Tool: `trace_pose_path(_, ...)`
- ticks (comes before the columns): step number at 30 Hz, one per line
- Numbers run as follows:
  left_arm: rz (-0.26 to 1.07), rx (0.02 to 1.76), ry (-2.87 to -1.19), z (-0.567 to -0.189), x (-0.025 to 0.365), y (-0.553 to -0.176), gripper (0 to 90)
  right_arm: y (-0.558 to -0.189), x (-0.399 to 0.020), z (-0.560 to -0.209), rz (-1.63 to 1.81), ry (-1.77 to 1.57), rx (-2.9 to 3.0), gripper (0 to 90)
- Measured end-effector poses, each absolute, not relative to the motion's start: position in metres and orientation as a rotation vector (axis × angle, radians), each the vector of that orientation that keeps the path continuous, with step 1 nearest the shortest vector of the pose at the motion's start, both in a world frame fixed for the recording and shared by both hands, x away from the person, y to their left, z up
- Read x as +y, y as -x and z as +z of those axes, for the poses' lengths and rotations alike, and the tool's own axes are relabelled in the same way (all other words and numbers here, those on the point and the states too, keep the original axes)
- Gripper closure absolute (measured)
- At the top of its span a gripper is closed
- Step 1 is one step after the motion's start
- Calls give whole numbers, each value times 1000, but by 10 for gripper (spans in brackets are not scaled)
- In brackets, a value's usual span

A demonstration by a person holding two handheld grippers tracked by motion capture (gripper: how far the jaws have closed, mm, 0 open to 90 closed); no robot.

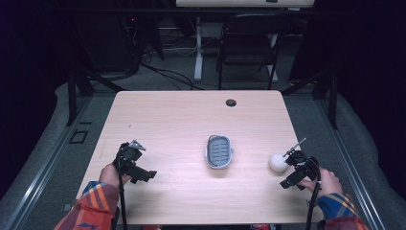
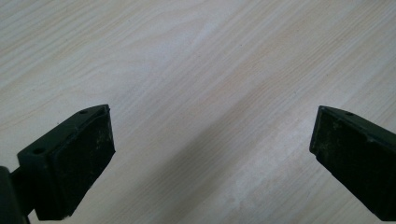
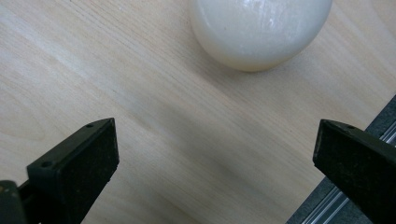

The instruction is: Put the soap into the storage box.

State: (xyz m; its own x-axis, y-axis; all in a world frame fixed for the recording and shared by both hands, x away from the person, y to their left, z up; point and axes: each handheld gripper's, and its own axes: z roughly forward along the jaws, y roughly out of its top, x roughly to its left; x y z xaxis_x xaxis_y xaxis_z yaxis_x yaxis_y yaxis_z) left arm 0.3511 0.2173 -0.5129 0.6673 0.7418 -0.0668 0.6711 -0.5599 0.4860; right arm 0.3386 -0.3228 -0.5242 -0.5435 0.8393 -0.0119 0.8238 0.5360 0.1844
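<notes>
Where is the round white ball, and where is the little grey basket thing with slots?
Round white ball (image 1: 277,162): high view, on its rounded top; also (image 3: 259,28) in the right gripper view, on its glossy side.
Small grey slotted basket (image 1: 208,154): high view, on its left rim.

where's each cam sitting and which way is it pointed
High view: above the person's side, facing forward and down on the table, tray and ball; both forearms, left gripper and right gripper show.
Left gripper view: rides the left gripper, looking down at bare tabletop between its open jaws.
Right gripper view: rides the right gripper, looking at the ball past its open jaws.
Shared: high and right gripper views both show the ball.
</notes>
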Motion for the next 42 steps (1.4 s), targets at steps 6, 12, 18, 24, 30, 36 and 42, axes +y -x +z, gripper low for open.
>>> trace_pose_path(6,200,1095,-2408,-513,216,-351,0,-346,-321,-517,185,-1401,2685,0)
trace_pose_path(12,196,1089,-2410,-513,215,-352,0,-351,-316,-517,216,-1411,2663,0)
trace_pose_path(18,194,1091,-2412,-514,216,-352,0,-366,-315,-515,111,-1372,2728,0)
trace_pose_path(24,192,1090,-2416,-514,215,-352,0,-371,-312,-518,178,-1405,2694,0)
trace_pose_path(30,189,1090,-2418,-514,215,-352,0,-382,-308,-517,151,-1386,2714,0)
trace_pose_path(36,186,1089,-2420,-514,215,-352,0,-392,-305,-517,108,-1369,2746,0)
trace_pose_path(42,184,1089,-2421,-514,215,-352,0,-397,-299,-521,176,-1393,2725,0)
